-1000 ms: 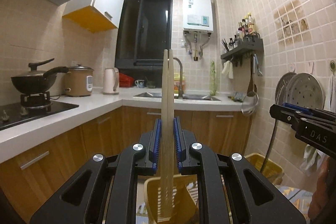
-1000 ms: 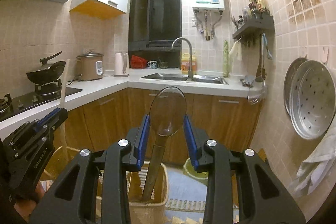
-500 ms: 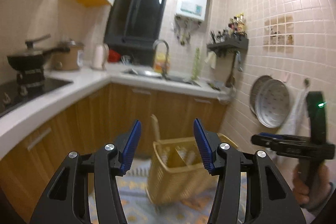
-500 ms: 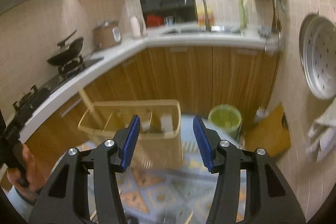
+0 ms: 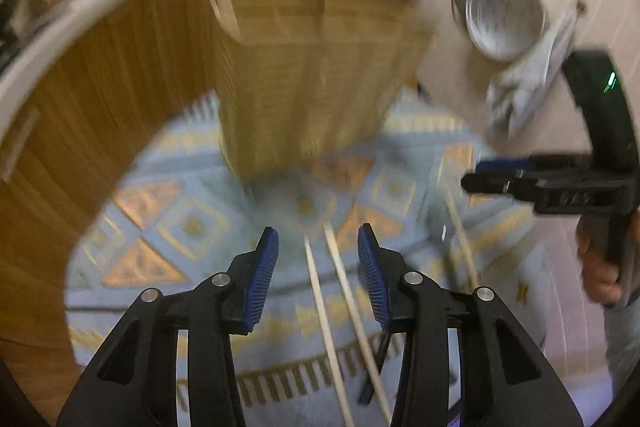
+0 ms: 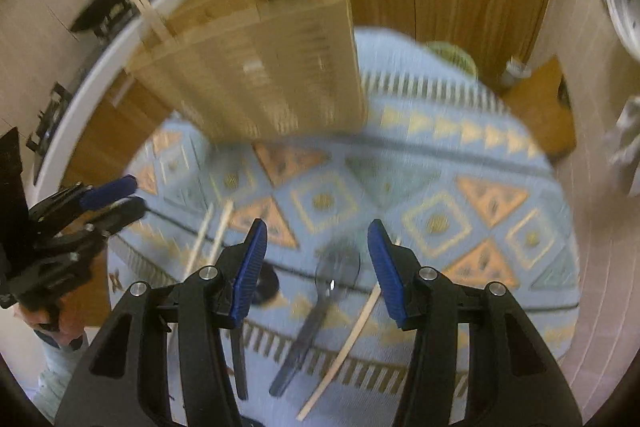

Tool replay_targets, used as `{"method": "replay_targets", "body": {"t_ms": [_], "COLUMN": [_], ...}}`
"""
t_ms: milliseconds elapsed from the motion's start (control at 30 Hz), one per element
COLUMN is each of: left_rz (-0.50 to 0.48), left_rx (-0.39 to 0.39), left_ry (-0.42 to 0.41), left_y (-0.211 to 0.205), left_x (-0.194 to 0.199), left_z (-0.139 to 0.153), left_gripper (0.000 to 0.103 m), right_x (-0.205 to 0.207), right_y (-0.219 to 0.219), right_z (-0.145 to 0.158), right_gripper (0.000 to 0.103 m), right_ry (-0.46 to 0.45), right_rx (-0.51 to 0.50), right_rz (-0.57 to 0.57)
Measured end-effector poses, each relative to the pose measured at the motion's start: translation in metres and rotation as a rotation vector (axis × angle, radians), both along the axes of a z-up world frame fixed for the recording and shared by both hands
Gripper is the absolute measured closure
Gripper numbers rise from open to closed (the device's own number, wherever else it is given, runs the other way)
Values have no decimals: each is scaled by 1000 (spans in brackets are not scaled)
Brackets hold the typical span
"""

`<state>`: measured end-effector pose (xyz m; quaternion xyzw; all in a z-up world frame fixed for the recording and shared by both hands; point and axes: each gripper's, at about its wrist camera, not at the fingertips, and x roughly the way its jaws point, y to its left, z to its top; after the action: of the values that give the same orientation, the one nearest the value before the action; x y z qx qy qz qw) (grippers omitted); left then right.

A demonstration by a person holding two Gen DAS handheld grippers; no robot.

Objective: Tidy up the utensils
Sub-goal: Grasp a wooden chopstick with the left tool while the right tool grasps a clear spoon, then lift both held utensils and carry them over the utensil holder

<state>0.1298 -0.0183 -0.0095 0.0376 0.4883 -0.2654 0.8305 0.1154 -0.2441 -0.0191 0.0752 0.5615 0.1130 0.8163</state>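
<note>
Left gripper [image 5: 318, 247] jaws part-open after closing slightly, empty, above two chopsticks [image 5: 340, 311] on patterned rug [image 5: 192, 227]. Right gripper [image 6: 318, 247] half-open, empty, over dark spoon [image 6: 320, 299]; basket [image 6: 260, 67] beyond.

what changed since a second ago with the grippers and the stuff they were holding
Both let go: the left gripper released its chopsticks into the basket, the right gripper its dark spoon. Both tilted down toward the rug; the left's jaws have just been closing, empty, over two loose chopsticks. The basket stayed put.
</note>
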Motion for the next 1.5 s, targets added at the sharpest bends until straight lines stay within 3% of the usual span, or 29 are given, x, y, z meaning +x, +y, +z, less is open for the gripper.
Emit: {"method": "replay_targets", "body": {"t_ms": [100, 200, 500, 600, 767, 800, 833, 933, 1167, 1367, 1500], "left_rz": [-46, -96, -144, -161, -167, -160, -145, -138, -103, -42, -3], "left_rx": [64, 108, 293, 344, 334, 338, 351, 323, 313, 250, 172], "left_ry": [90, 117, 43, 21, 36, 34, 27, 47, 43, 43, 2], "left_y": [-6, -12, -33, -41, -43, -43, -41, -35, -29, -9, 8], "left_x": [4, 2, -6, -11, -8, -7, -5, -3, -6, -3, -5], "left_z": [-30, -49, -56, -57, -52, -53, -53, -52, -50, -41, -25], "left_gripper": [65, 65, 69, 71, 81, 91, 95, 97, 99, 99, 99], "right_x": [1, 1, 4, 2, -2, -2, -2, -4, -15, -15, -17], "right_y": [1, 6, 15, 29, 44, 49, 52, 62, 67, 52, 49], "right_z": [-13, -27, -55, -54, -57, -57, -57, -59, -58, -53, -44], "right_gripper": [54, 54, 54, 54, 55, 58, 64, 72, 73, 73, 73], "right_ry": [44, 82, 150, 131, 106, 105, 104, 101, 98, 87, 53], "right_rx": [2, -7, -45, -115, -195, -202, -213, -234, -236, -216, -176], "right_rz": [0, 6, 0, 28, 65, 69, 76, 100, 126, 129, 148]}}
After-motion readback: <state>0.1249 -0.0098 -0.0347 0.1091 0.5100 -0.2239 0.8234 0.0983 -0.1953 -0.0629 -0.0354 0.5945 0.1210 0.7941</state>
